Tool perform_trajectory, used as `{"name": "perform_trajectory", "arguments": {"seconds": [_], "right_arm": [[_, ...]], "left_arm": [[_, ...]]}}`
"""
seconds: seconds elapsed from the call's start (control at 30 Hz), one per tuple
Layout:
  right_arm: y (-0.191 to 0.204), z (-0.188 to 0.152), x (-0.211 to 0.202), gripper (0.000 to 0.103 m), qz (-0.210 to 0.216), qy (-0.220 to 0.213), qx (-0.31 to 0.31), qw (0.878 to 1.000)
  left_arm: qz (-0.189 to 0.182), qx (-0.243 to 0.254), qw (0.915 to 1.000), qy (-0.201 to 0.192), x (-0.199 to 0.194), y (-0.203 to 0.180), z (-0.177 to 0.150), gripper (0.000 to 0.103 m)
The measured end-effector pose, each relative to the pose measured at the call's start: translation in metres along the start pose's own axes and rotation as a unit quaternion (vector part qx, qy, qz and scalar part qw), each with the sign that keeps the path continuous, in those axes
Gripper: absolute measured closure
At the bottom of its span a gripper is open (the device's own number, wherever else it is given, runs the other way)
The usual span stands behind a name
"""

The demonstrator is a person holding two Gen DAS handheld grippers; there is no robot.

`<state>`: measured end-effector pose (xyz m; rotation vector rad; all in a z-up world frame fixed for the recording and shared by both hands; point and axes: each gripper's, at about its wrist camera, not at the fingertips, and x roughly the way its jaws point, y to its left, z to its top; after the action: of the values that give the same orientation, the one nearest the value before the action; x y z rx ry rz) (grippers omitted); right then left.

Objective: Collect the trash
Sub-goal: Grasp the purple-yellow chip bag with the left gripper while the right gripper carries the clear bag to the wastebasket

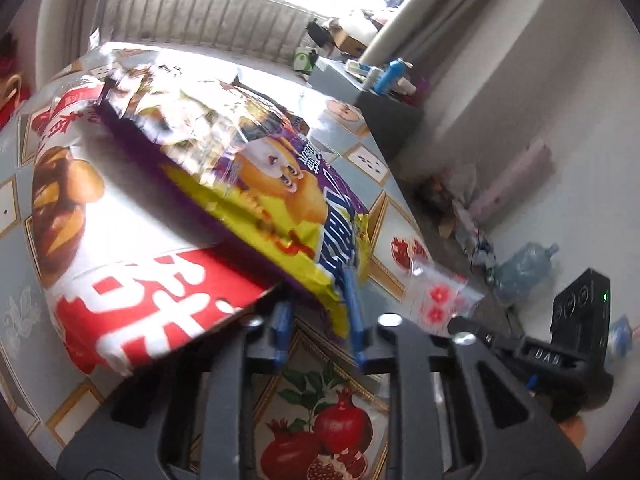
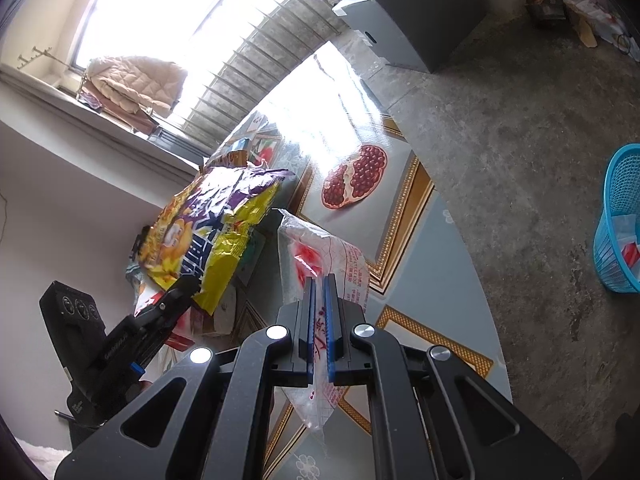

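Note:
A crumpled purple and yellow snack bag slants up from my left gripper, whose blue pads pinch its lower corner. In the right wrist view that same snack bag stands lifted off the table with the left gripper at its bottom edge. My right gripper is shut on a clear plastic bag with red print, which hangs out both above and below the pads. The left wrist view shows this clear bag at the tip of the right gripper. Below the snack bag a large red and white wrapper lies flat.
The table wears a glossy cloth printed with pomegranates. A blue mesh basket holding some scraps stands on the concrete floor to the right. A grey cabinet with bottles on top sits beyond the table. A large water bottle and clutter lie by the wall.

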<state>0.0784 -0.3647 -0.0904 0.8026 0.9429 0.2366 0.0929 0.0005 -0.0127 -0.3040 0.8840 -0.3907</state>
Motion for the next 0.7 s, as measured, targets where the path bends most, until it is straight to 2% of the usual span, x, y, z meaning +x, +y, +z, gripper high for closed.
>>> {"name": "perform_trajectory", "arguments": {"seconds": [0.03, 0.2, 0.37, 0.5, 0.7], "right_arm": [[0.000, 0.000, 0.000, 0.098, 0.000, 0.000, 0.000, 1.000], [0.002, 0.001, 0.000, 0.098, 0.001, -0.002, -0.002, 1.000], [0.006, 0.000, -0.003, 0.098, 0.002, -0.006, -0.009, 1.000], [0.010, 0.000, -0.009, 0.098, 0.004, -0.013, -0.016, 1.000], [0.014, 0.000, -0.018, 0.098, 0.011, -0.023, -0.023, 0.999]], "left_arm": [[-0.002, 0.001, 1.0000, -0.002, -0.001, -0.001, -0.001, 0.094], [-0.011, 0.032, 0.9993, -0.018, -0.010, -0.012, -0.005, 0.098], [-0.027, 0.088, 0.9946, -0.048, -0.027, -0.033, -0.010, 0.101], [-0.033, 0.134, 0.9878, -0.073, -0.041, -0.050, -0.011, 0.102], [-0.050, 0.210, 0.9703, -0.109, -0.065, -0.080, -0.011, 0.103]]}}
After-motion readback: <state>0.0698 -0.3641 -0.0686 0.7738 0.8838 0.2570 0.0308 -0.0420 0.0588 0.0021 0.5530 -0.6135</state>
